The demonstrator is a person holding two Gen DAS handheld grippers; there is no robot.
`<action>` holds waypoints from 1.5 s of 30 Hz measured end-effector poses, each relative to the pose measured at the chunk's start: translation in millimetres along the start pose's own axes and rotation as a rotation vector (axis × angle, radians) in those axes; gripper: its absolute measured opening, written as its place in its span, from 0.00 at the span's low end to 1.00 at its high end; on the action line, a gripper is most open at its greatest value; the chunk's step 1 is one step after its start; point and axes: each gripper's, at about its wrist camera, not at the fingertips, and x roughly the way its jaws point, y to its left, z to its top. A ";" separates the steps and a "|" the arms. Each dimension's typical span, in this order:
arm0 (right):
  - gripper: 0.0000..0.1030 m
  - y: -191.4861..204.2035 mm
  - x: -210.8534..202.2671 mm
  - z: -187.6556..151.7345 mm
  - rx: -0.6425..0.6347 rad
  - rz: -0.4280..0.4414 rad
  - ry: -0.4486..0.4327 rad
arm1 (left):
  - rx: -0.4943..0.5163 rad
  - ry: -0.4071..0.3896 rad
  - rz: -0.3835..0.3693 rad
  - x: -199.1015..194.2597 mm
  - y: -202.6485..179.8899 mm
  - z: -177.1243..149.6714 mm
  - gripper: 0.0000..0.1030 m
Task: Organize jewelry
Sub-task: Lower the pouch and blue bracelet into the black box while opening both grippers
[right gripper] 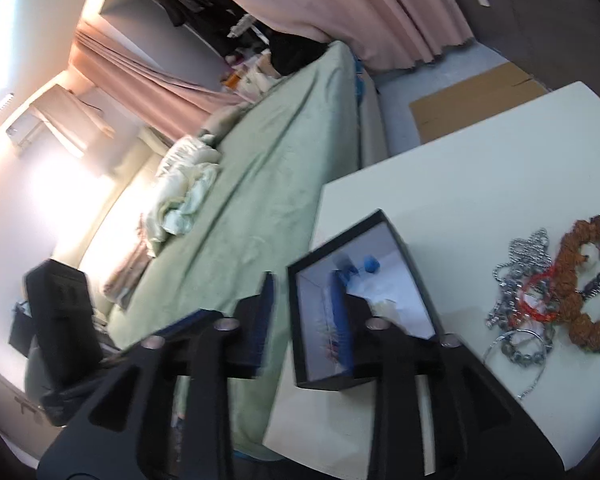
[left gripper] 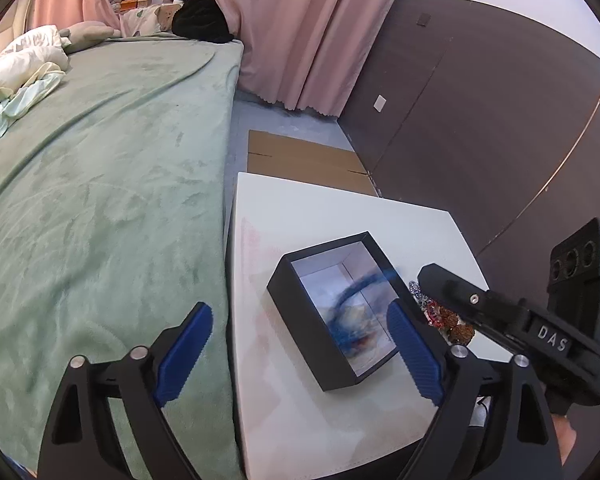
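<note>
Jewelry pile (right gripper: pixel 548 300): lies on the white table (right gripper: pixel 460 184), right of frame, just right of the black box (right gripper: pixel 360 300); a blurred blue strand (left gripper: pixel 352 304) shows inside the box.
Step, as I judge it: fetch the next piece; take one strand at its outer edge so the tangle stays put.
My right claw (right gripper: pixel 302 312): fingers apart, nothing between them, over the box's left wall, pile well off right.
My left claw (left gripper: pixel 300 348): spread wide, empty, straddling the box's near corner.

We're in a home bedroom: a bed (left gripper: pixel 112 200) under a green blanket, rumpled bedding (left gripper: pixel 16 76) at its far end, pink curtains (left gripper: pixel 300 28) reaching the floor, and a small white table (left gripper: pixel 340 216) set just beside the bed.
</note>
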 end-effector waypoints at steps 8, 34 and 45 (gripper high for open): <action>0.70 -14.5 -44.2 -5.0 0.014 -0.051 -0.107 | 0.030 -0.014 -0.022 -4.3 -17.4 -0.2 0.89; 0.89 -109.7 -135.3 -8.2 0.171 -0.194 -0.143 | 0.187 0.051 -0.152 40.9 -122.9 -4.5 0.91; 0.84 -148.1 -157.1 -11.8 0.266 -0.220 -0.125 | 0.188 0.163 -0.227 85.8 -160.3 -10.6 0.61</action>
